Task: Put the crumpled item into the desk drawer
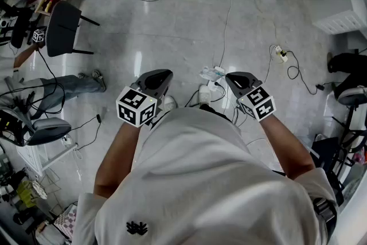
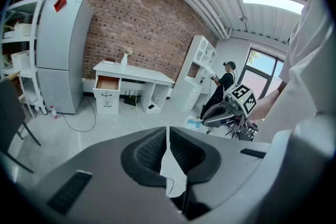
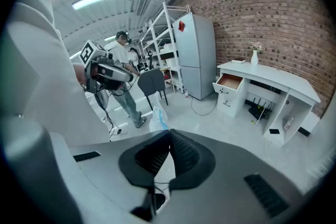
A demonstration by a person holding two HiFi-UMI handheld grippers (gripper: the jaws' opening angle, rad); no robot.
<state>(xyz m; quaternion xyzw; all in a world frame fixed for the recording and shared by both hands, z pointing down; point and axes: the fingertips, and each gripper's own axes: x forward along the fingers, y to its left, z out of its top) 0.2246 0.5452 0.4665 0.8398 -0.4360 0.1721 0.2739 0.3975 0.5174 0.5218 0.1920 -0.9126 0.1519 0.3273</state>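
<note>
Grippers (image 2: 168, 132) (image 3: 169, 135) two, both closed, one crumpled item (image 1: 213, 73), one open drawer (image 2: 107, 83)

No words or numbers can be read anywhere. The marker cube (image 1: 136, 107) on the left gripper (image 1: 156, 80) and its twin on the right gripper (image 1: 241, 82) carry only black-and-white square codes. The red tag (image 2: 60, 2) on the fridge (image 2: 58, 60) is too small to read. The black emblem (image 1: 136, 228) on the shirt (image 1: 218, 181) shows no letters.

The dark left gripper (image 1: 159, 78) and right gripper (image 1: 238, 80) hang side by side over a glossy grey floor (image 1: 172, 26). A crumpled pale plastic wrapper (image 1: 213, 73) lies between them.
</note>
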